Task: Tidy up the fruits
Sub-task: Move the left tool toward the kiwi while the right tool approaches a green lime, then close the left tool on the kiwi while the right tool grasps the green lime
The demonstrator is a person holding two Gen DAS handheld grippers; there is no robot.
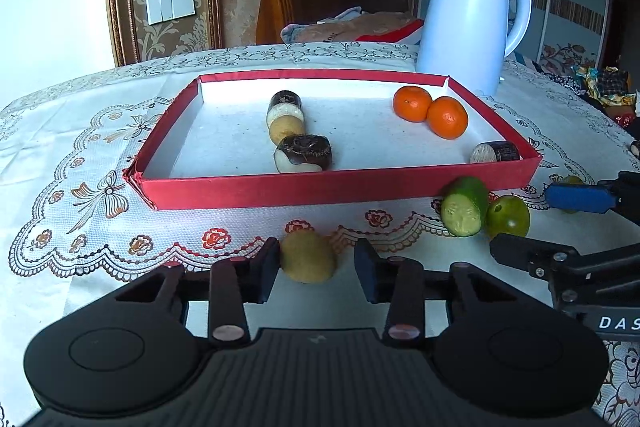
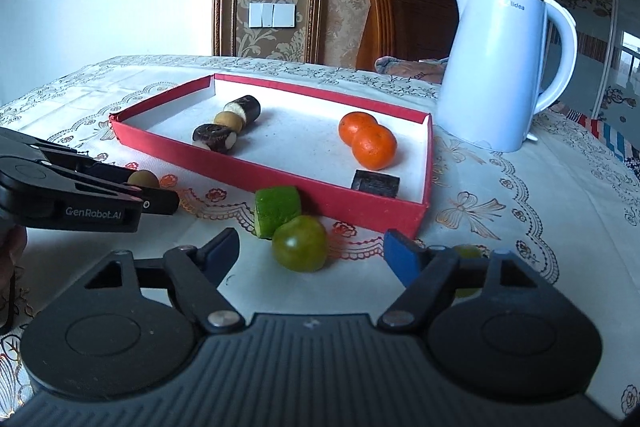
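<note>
Here the left gripper sits low on the lace tablecloth with its jaws part-open around a small tan-yellow round fruit; the left pad looks to be touching or almost touching it, the right pad stands clear, so nothing is gripped yet. The right gripper is spread wide and holds nothing, with a green round fruit lying between its fingers but apart from both pads, touching or almost touching a cut cucumber piece. Both loose fruits lie on the cloth just outside the near wall of the red tray, which already holds two mandarins, a tan fruit and some dark-skinned cut pieces. The white kettle stands beyond the tray's far corner. The tan fruit looks light, firm and smooth-skinned, so it would likely roll or squirt out under an off-centre squeeze; taking it across its widest middle, pads level and pressure gentle, seems safest. The green fruit probably handles likewise, though the cucumber beside it crowds one side.
</note>
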